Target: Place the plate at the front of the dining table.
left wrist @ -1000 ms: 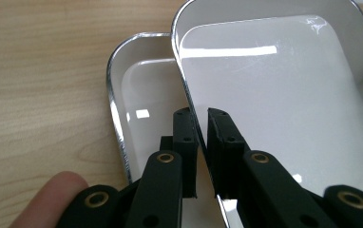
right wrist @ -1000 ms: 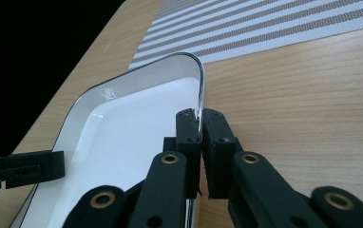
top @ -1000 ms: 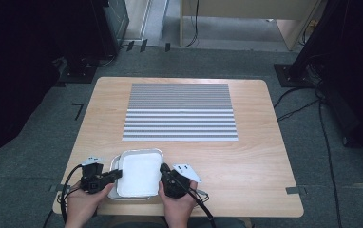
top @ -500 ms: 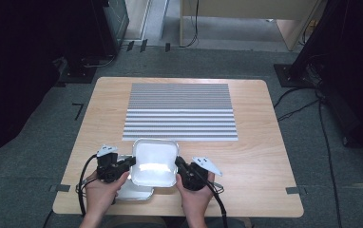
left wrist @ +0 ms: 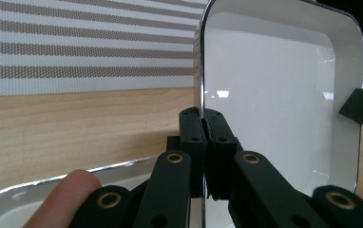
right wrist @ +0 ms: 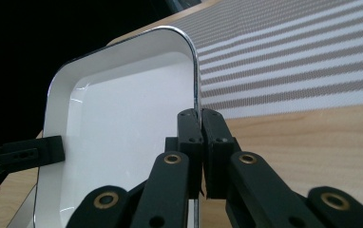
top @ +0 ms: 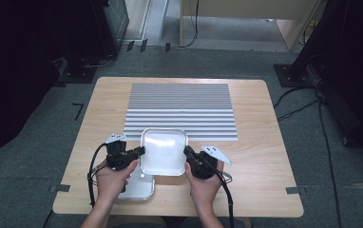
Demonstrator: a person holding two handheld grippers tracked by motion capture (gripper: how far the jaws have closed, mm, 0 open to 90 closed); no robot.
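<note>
- White enamel tray point(top: 164, 151), rectangular with rounded corners and a thin metal rim, hangs above the near edge of the light wooden table point(top: 265, 156), held between the two grippers.
- Left gripper point(top: 139, 152) has its black jaws closed on the tray's left rim; the left gripper view shows them pinching that thin edge point(left wrist: 202, 71).
- Right gripper point(top: 187, 152) has its jaws clamped on the opposite rim, seen edge-on in the right gripper view point(right wrist: 195, 66).
- A second white tray with a silvery rim point(top: 137, 187) lies flat on the table just beneath, near the near-left part of the near edge, under the person's left hand point(top: 113, 176).
- A grey-and-white striped woven placemat point(top: 179, 110) lies toward the far edge, apart from the lower tray.
- Risk, as I judge it: both holds are narrow pinches on a smooth, glossy rim, so the tray could pivot or slip if the hands move unevenly or pull apart.
- A drop would probably land it on the lower tray and chip the enamel.
</note>
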